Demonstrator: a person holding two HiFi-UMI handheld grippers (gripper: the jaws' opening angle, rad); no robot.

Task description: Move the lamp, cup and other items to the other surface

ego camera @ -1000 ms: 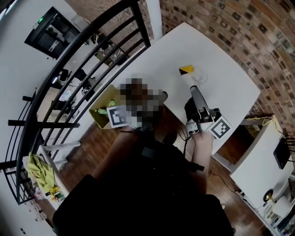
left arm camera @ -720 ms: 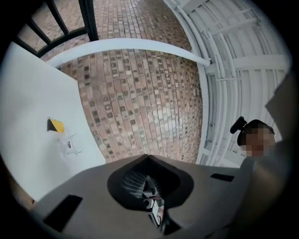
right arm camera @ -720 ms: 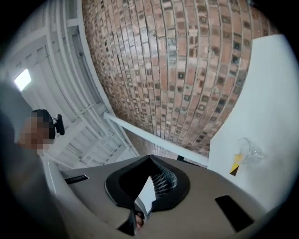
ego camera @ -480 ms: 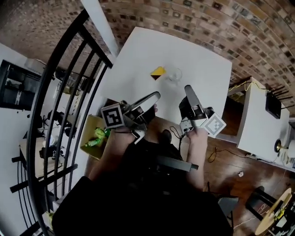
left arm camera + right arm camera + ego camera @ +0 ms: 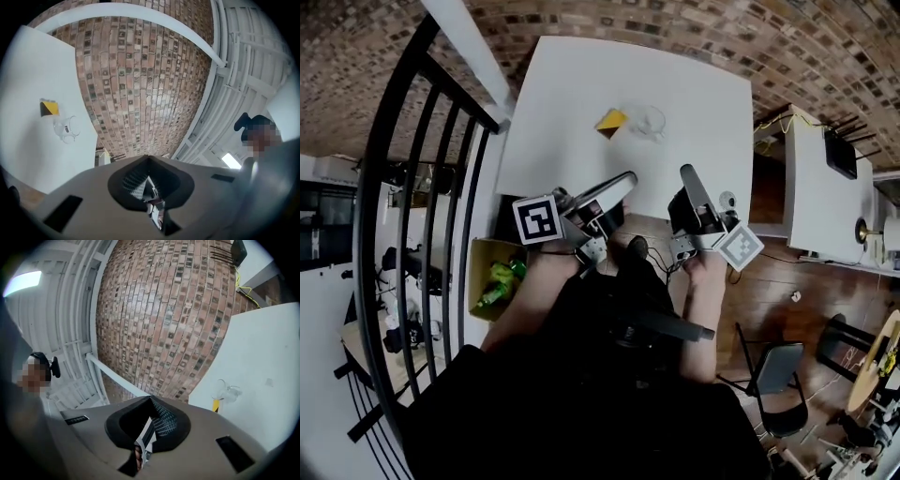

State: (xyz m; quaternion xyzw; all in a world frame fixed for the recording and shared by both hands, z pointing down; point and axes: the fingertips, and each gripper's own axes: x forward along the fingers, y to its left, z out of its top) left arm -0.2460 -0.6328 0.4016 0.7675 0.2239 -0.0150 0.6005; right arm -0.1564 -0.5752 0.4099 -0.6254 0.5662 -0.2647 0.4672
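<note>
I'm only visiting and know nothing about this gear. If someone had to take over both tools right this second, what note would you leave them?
Left tool: shut, empty, over the near edge of the white table.
Right tool: shut, empty, beside it over the same edge.
Things: clear glass cup and yellow-and-black item sit side by side mid-table. No lamp shows in any view.
Done: nothing that can be seen.
Left: probably pick up the cup, then the yellow-and-black item, and carry them to the other surface, perhaps the white top at right.
</note>
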